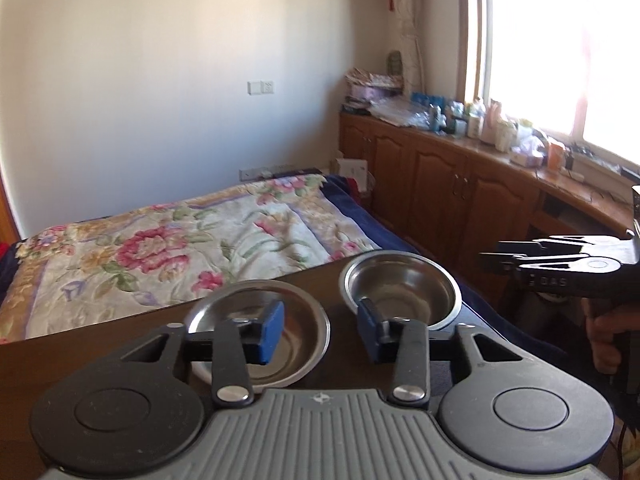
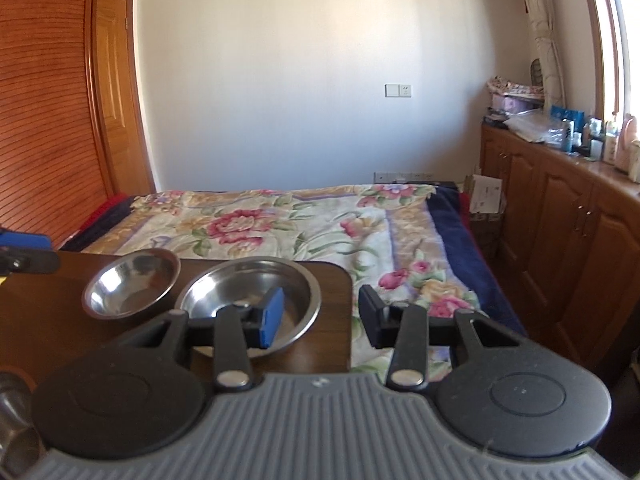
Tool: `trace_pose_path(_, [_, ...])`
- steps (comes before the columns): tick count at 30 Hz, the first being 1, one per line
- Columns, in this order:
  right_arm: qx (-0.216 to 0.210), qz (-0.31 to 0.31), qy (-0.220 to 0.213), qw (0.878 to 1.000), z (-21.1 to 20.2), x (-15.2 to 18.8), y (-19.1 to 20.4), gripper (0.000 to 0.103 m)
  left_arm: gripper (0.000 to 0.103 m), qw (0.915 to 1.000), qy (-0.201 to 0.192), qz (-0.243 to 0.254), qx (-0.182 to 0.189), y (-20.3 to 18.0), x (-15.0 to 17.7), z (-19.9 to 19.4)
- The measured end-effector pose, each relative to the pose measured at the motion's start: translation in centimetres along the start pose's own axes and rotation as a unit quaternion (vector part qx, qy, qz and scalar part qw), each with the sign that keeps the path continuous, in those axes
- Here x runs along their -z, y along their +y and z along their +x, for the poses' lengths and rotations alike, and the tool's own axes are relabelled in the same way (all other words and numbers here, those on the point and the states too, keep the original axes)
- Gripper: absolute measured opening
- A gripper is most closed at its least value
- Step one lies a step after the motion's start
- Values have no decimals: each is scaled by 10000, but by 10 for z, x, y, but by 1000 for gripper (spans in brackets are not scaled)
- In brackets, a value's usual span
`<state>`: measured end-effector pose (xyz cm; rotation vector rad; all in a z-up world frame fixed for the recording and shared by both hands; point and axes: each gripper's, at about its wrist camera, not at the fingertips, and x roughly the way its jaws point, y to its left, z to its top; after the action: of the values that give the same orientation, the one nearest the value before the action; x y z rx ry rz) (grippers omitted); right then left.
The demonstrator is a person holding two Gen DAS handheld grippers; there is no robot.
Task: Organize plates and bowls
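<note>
Two steel bowls stand side by side on a dark wooden table (image 1: 80, 360). In the left wrist view the left bowl (image 1: 280, 344) lies under my left gripper (image 1: 320, 332), which is open: one blue pad hangs over the bowl's inside, the other is past its right rim. The right bowl (image 1: 404, 284) sits at the table's corner. My right gripper (image 1: 492, 254) shows at the right edge, held by a hand (image 1: 604, 340). In the right wrist view my right gripper (image 2: 320, 316) is open, with its left pad over the nearer bowl (image 2: 240, 292) and its right finger beyond the table's edge.
A bed with a floral cover (image 2: 300, 220) lies just behind the table (image 2: 60, 320). Wooden cabinets (image 1: 440, 184) with cluttered tops run along the window wall on the right. The further bowl (image 2: 132, 284), my left gripper (image 2: 28, 250) and a shiny metal object (image 2: 12, 420) are at the left.
</note>
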<state>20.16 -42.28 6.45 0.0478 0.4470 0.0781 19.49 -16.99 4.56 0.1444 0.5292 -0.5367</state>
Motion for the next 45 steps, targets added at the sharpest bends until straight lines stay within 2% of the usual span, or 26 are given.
trace_pose_path(3, [-100,108,58,9999,9,1,-2,42,33,9998,154,-3,112,0,-4,16])
trace_pose_path(6, [-150,170,113,9997,19,3,-4,40,31,9991,346,4,238,0,-7,33])
trace_pose_path(19, [-399,508,342,9973,43,7,-11,36,30,9964,666,342,392,-19,-12,78])
trace_pose_path(24, [-498,579,404,9963,47,9,-9,34,30,9952,794,482,295,-26,-11,91])
trace_pose_path(29, [-507,605,460,9958,47,10,-8,34,30,9947,864,506,254,-30,-11,98])
trace_pose_path(35, [-557,768,553,9940,50,13,-13,24,30,9937,983,501,217,-32,-9,106])
trace_pose_path(45, [-603,978,619,9915,53,16,-16,22,31,9921,1118,474,303,-30,-10,112])
